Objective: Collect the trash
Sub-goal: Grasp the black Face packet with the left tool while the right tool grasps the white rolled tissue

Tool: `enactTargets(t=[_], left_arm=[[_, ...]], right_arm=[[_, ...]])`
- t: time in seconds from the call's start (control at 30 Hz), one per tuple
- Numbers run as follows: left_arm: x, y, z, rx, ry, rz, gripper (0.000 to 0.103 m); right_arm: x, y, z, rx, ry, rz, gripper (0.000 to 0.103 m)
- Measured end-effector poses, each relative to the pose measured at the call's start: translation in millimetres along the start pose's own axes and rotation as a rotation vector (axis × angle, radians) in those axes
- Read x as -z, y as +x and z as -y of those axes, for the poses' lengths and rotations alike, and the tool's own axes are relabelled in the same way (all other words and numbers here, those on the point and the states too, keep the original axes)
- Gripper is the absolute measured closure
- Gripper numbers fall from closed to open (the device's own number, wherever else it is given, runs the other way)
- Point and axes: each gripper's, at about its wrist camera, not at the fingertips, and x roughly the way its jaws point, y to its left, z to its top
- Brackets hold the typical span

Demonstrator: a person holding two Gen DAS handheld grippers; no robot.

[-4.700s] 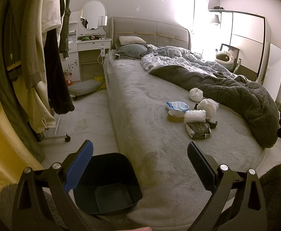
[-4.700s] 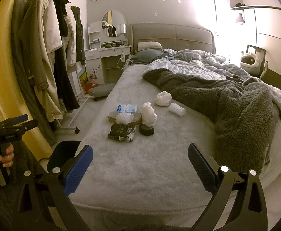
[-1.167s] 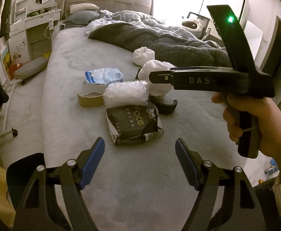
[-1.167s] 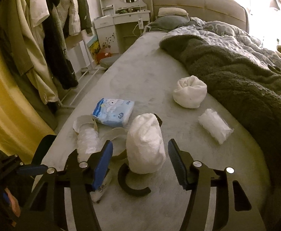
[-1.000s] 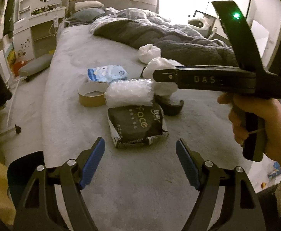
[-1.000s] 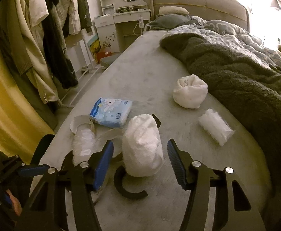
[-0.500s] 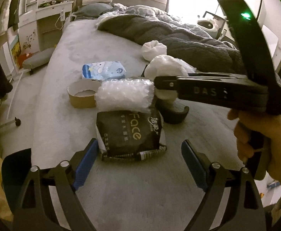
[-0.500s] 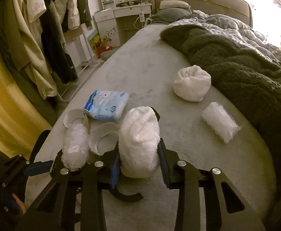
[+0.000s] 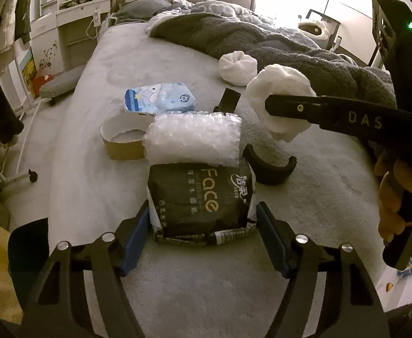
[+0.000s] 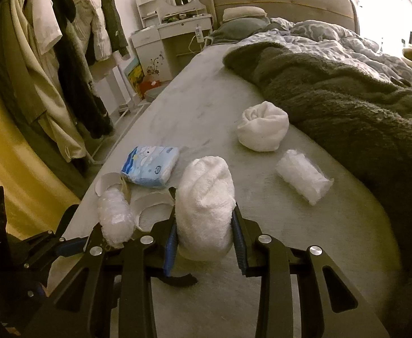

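A black tissue pack (image 9: 200, 197) lies on the grey bed (image 9: 206, 295), right between the blue pads of my left gripper (image 9: 203, 225). Its jaws are closing, and both pads touch the pack's sides. Behind the pack lie a bubble-wrap roll (image 9: 191, 140), a cardboard tape ring (image 9: 121, 140), a blue tissue packet (image 9: 160, 98) and a black curved piece (image 9: 273, 171). My right gripper (image 10: 204, 228) is shut on a white rolled wad (image 10: 206, 205), which also shows in the left wrist view as the white wad (image 9: 279, 84). A second white wad (image 10: 262, 129) and a smaller bubble-wrap roll (image 10: 304, 180) lie farther right.
A dark bin (image 9: 28, 248) stands on the floor at the bed's left edge. A heaped grey blanket (image 10: 346, 107) covers the bed's right side. Clothes (image 10: 50, 70) hang on a rack to the left, and a white dressing table (image 10: 174, 28) stands beside the headboard.
The left gripper moved forward over the black pack and its jaws narrowed onto the pack's sides. The right jaws closed on the white wad.
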Motion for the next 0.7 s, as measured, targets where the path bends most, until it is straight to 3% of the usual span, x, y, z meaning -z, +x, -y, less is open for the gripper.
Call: enactTargets(t=[0.7], left_arm=[[8.8,-40.9,-10.4,0.169,0.059,-0.025,0.032]], right_arm=[[-35.5,-18.9,-30.0,0.003,0.023,0.057,0.069]])
